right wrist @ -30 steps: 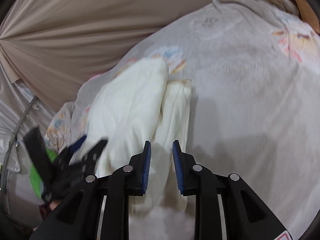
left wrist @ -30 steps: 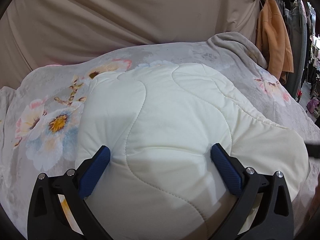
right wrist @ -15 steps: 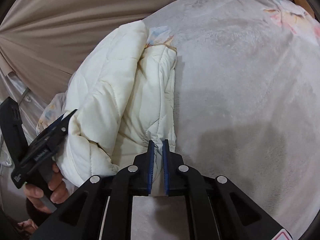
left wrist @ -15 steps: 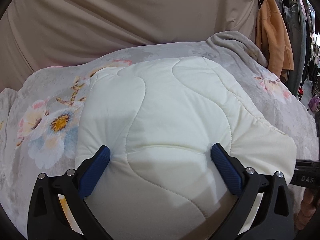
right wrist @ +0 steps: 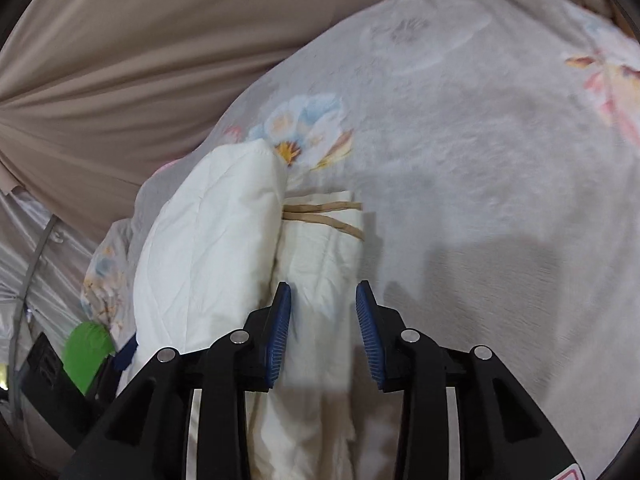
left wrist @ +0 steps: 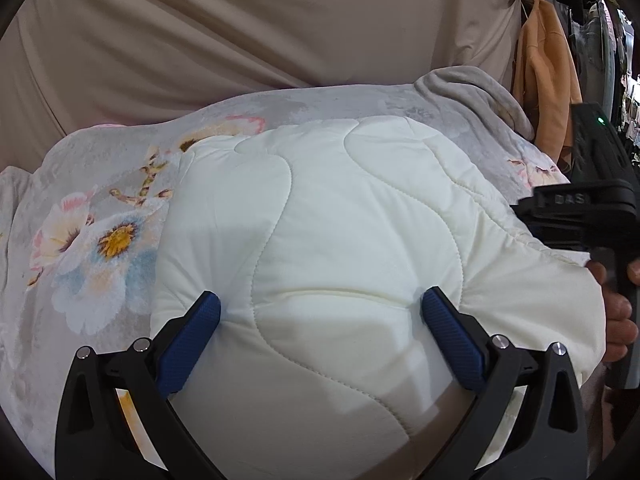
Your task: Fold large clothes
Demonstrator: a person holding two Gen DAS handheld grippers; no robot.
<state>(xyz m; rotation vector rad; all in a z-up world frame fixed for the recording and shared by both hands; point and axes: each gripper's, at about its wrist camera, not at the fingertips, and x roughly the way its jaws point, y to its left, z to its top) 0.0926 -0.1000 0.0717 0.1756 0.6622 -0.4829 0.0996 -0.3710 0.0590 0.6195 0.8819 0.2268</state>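
A cream quilted garment (left wrist: pixel 320 248) lies folded on a grey floral blanket (left wrist: pixel 92 216). My left gripper (left wrist: pixel 320 312) is open wide, its blue pads pressed against the garment's near part, one on each side. In the right wrist view the garment (right wrist: pixel 208 248) shows as a thick folded stack with a tan-trimmed edge (right wrist: pixel 324 216). My right gripper (right wrist: pixel 324 300) is open over the lower layer of the stack's right edge. The right gripper's body and the hand holding it show at the right of the left wrist view (left wrist: pixel 592 216).
A beige curtain (left wrist: pixel 240 40) hangs behind the blanket-covered surface (right wrist: pixel 480 160). An orange garment (left wrist: pixel 544 80) hangs at the far right with other clothes. The left gripper's body and a green patch (right wrist: pixel 86 352) sit at the lower left of the right wrist view.
My right gripper was shut on the garment's edge half a second ago and has now opened and let it go. The left gripper stayed open on the garment.
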